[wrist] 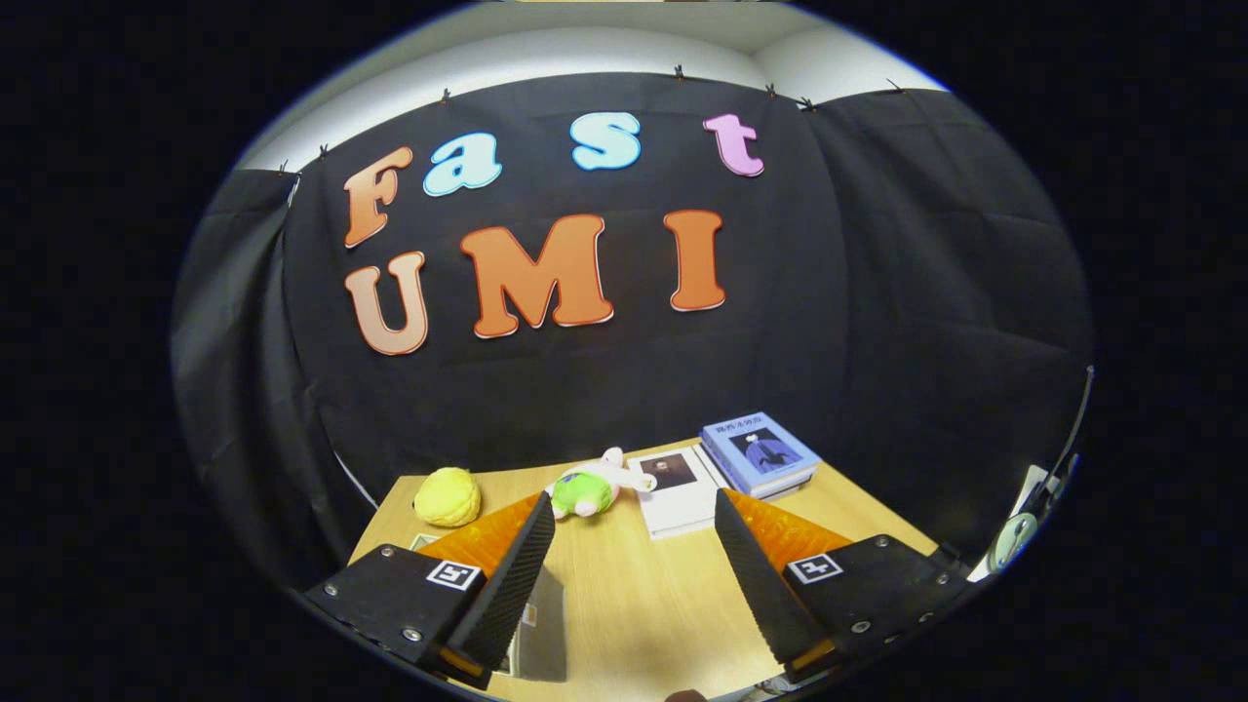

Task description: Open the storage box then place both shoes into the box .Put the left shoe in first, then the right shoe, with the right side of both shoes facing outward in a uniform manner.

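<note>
Overhead, tool agape above table

A light wooden table stands before a black cloth wall. Far left lies a yellow plush toy; beside it a green-and-white stuffed toy; right, a white book and a blue book.

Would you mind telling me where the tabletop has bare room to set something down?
The widest bare patch of table lies between the open gripper's fingers, nearer than the plush toy and the white book. The far edge is crowded: yellow toy, plush toy, white book, blue books.
</note>
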The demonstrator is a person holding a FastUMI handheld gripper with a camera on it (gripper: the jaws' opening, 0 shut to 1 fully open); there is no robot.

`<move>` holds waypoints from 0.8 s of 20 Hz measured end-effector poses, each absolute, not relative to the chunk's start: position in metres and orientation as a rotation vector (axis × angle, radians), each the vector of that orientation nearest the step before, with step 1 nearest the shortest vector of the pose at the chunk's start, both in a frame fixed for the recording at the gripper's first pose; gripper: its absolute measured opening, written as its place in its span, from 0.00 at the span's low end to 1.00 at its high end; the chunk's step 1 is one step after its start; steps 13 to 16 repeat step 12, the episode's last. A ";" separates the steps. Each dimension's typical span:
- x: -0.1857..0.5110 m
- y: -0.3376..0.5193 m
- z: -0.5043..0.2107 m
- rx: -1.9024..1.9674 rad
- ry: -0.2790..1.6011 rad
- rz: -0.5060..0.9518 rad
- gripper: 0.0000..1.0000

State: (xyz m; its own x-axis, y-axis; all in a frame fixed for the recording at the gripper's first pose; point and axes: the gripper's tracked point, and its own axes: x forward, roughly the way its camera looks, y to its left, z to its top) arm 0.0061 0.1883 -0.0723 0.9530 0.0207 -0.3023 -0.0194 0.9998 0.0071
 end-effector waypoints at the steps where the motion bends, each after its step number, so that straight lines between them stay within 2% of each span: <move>1: 0.002 0.176 -0.060 0.009 0.288 0.016 0.98; 10: -0.019 0.085 -0.024 0.040 0.204 -0.087 0.98; 16: -0.022 0.077 -0.021 0.044 0.198 -0.102 0.98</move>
